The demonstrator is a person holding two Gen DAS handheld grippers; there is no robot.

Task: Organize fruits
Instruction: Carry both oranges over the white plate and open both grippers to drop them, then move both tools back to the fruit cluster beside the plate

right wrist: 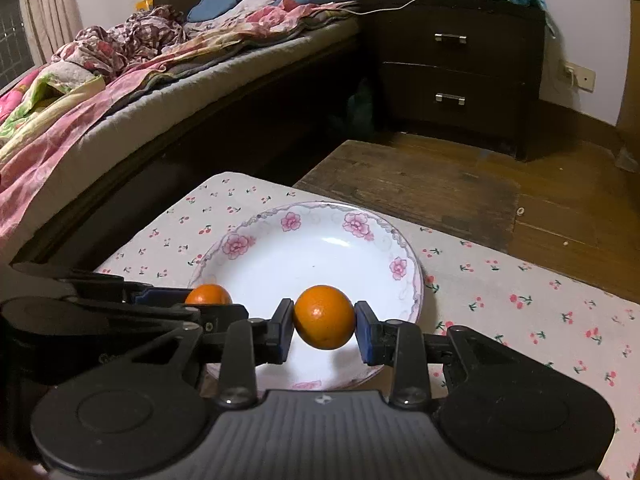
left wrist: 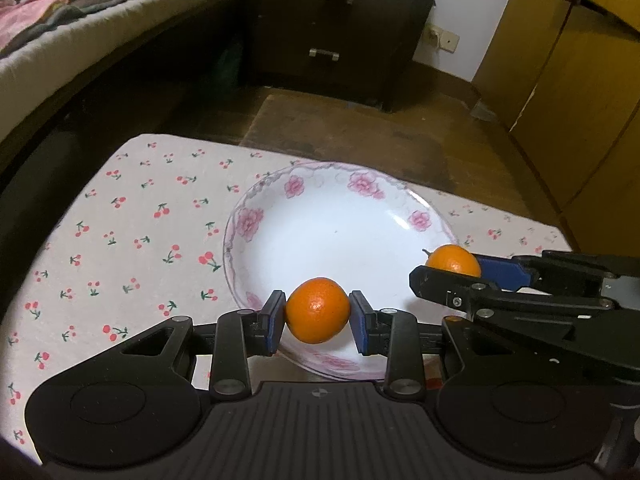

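Two oranges, each clamped in jaws above a flowered white plate [left wrist: 320,236]. Left orange [left wrist: 318,310] pinched between blue pads [left wrist: 275,322] of the left gripper [left wrist: 318,320], jaws narrowed to the fruit's width, hanging over the plate's rim at 6 o'clock in the left wrist view. Right orange [right wrist: 324,317] gripped the same way in the right gripper [right wrist: 324,328], jaws closed onto its sides, over the plate's near half. From the left wrist view, right gripper reaching in from 3 o'clock, its fruit at the plate's 4 o'clock edge; from the right wrist view, left gripper entering from 9 o'clock. Plate bare inside, resting on a cherry-print cloth [left wrist: 132,240] over the tabletop. Beyond, at 12 o'clock, wooden floor [right wrist: 460,184] and a dark two-drawer nightstand [right wrist: 452,68]; at 10 o'clock, a bed [right wrist: 120,92] with rumpled pink bedding.
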